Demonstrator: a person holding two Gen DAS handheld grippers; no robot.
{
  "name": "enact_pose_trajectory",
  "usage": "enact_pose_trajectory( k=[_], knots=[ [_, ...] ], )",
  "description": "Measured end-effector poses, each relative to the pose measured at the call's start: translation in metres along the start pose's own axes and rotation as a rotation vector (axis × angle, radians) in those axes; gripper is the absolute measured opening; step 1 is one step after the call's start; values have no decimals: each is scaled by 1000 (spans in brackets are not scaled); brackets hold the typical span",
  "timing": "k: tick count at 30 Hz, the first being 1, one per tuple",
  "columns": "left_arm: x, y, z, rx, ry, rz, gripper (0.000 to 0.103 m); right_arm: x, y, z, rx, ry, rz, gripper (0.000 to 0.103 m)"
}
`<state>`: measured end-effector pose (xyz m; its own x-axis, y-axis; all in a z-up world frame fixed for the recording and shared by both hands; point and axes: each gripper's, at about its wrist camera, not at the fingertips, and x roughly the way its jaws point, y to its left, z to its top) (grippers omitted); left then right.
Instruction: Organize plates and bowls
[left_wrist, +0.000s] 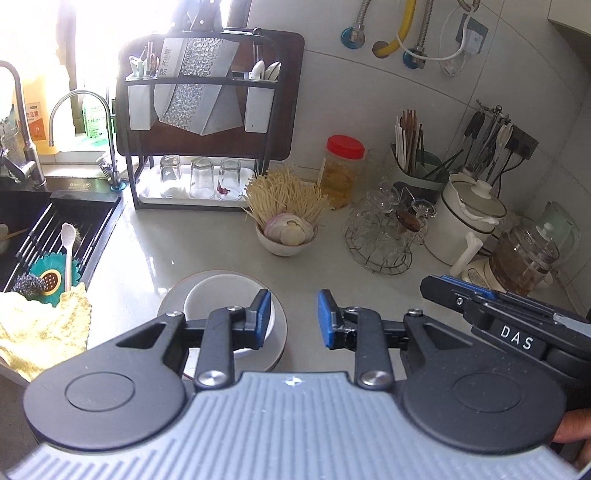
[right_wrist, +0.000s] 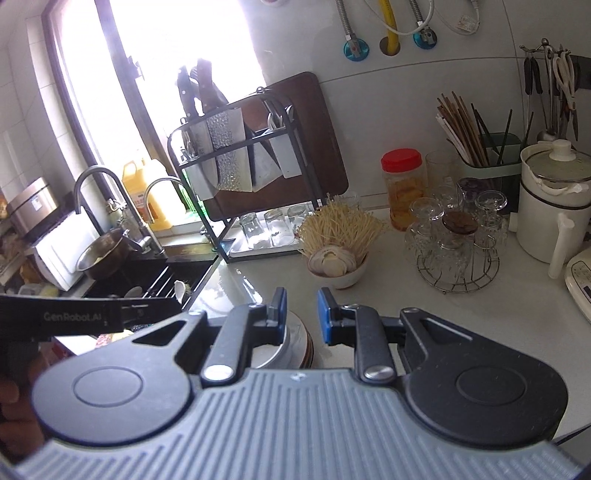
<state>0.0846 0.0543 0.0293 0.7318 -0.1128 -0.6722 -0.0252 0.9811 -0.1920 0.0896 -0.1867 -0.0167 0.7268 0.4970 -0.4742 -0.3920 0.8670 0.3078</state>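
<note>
our left gripper (left_wrist: 294, 318) hangs over the counter (left_wrist: 155, 243) with its jaws a little apart and nothing between them; the white bowl (left_wrist: 218, 295) sits on a grey plate (left_wrist: 281, 325), just under the left finger. our right gripper (right_wrist: 302, 314) is also slightly parted and empty, the stacked dishes lying below its left finger. only the right view shows a metal pot (right_wrist: 99, 254) by the tap; only the left shows the yellow cloth (left_wrist: 44, 328)

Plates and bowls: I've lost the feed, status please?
Left gripper and right gripper open, both empty. White bowl sits on plate on counter, untouched. Bowl of noodles stands behind, clear of stack.
</note>
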Motion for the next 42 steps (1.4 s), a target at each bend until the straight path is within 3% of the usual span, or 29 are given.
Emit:
enact_pose_trajectory(
  k=[5, 21, 31, 42],
  knots=[
    [-4, -4, -14, -12, 2, 12, 45, -8, -4, -7, -7, 4, -6, 22],
    [-29, -14, -53, -47, 16, 41, 45, -38, -5, -36, -23, 20, -19, 22],
    [-45, -17, -86, -42, 61, 63, 45, -53, -1, -58, -8, 79, -16, 22],
    [-63, -22, -111, -62, 46, 112, 45, -69, 3, -71, -25, 110, -15, 22]
  ],
)
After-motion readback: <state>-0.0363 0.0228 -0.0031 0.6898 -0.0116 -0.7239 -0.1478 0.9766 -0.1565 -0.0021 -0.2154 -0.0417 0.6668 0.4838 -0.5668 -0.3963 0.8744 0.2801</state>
